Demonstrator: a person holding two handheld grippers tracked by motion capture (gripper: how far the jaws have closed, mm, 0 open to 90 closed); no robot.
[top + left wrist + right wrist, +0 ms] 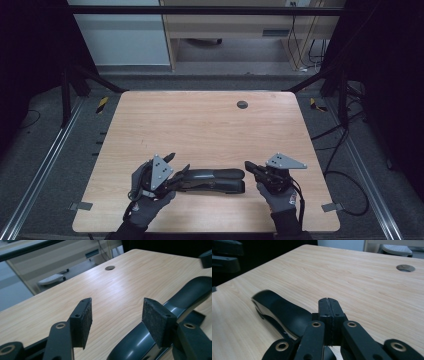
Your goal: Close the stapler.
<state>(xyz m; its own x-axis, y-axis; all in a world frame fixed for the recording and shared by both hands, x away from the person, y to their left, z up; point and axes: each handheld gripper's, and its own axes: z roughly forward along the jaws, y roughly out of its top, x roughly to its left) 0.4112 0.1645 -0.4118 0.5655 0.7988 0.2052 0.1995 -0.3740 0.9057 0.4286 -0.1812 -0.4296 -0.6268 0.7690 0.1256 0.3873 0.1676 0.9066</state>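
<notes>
One wooden desk (210,125) is carrying a single dark stapler (212,180), lying near the front edge with its long axis running left to right between two tools, the left tool (176,167) standing open and empty beside it, the right tool (250,167) sitting fully closed, gripping nothing.

One dark stapler (212,180), one table (200,125), two tongs.

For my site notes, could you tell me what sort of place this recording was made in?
Probably a lab or office recording station: a bare wooden table with a cable hole stands inside a dark metal frame, loose cables trail over grey carpet, and a wooden desk stands behind.
</notes>
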